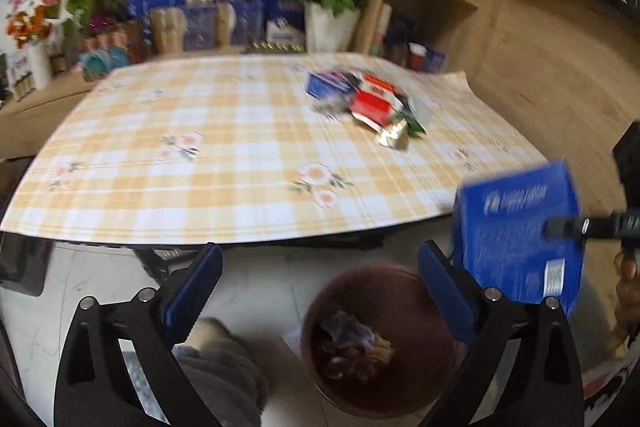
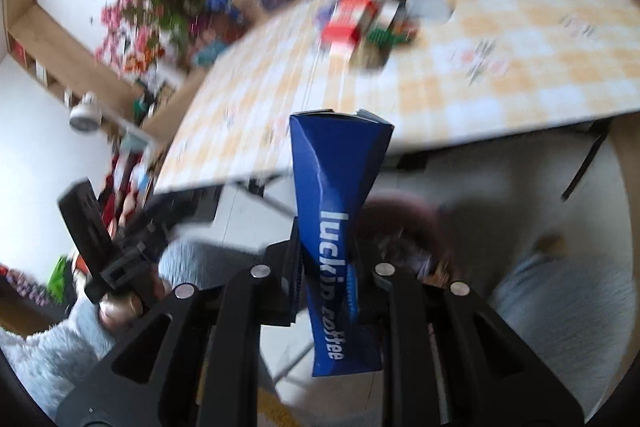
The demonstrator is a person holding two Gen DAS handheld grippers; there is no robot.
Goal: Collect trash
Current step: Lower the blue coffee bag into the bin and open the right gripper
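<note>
From your left wrist: your left gripper (image 1: 320, 291) has its jaws spread wide, empty, over the brown bin (image 1: 384, 343) on the floor; a trash pile (image 1: 362, 103) lies on the counter (image 1: 224, 167). From your right wrist: your right gripper (image 2: 324, 267) has its jaws clamped on a crushed blue coffee box (image 2: 340, 227) — above the bin.

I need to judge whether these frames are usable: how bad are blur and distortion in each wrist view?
Left wrist view: fisheye bends the yellow checked tablecloth; the pile of red and blue cartons and the crushed blue coffee carton are smeared. Right wrist view: heavy motion blur on the background, yet the carton's white lettering reads clearly; the brown round bin is a blur.
</note>
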